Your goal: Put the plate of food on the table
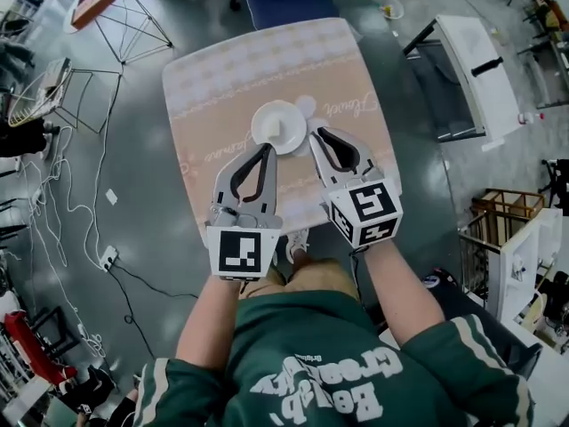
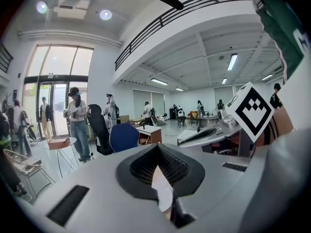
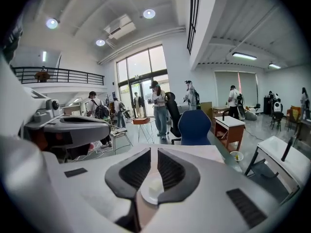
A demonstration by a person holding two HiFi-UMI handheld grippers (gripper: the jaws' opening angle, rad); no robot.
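The left gripper (image 1: 267, 148) had its jaws shut on a thin white sliver, which I took to be the rim of the plate (image 1: 261, 121) seen edge-on in the left gripper view. The right gripper (image 1: 313, 132) was drawn down to a narrow slit. In the right gripper view the plate (image 3: 148, 195) and its pale block of food (image 3: 155, 187) showed in that slit, so it seemed to be holding the rim as well.

From the head view the plate lay between the two claws and just ahead of them. The left claw was at its near-left rim and the right claw at its right rim, each about equally close. Being round, the plate had no long axis to favour either side.

It sat over the middle of the table (image 1: 222, 69), a little toward the near edge and well in from every corner. I could not tell whether it already rested on the patterned cloth or hung just above it. By my reckoning, what remained was a level descent and letting go at both sides together, lest the food slide.

A blue chair (image 3: 194, 125) stood at the far edge.
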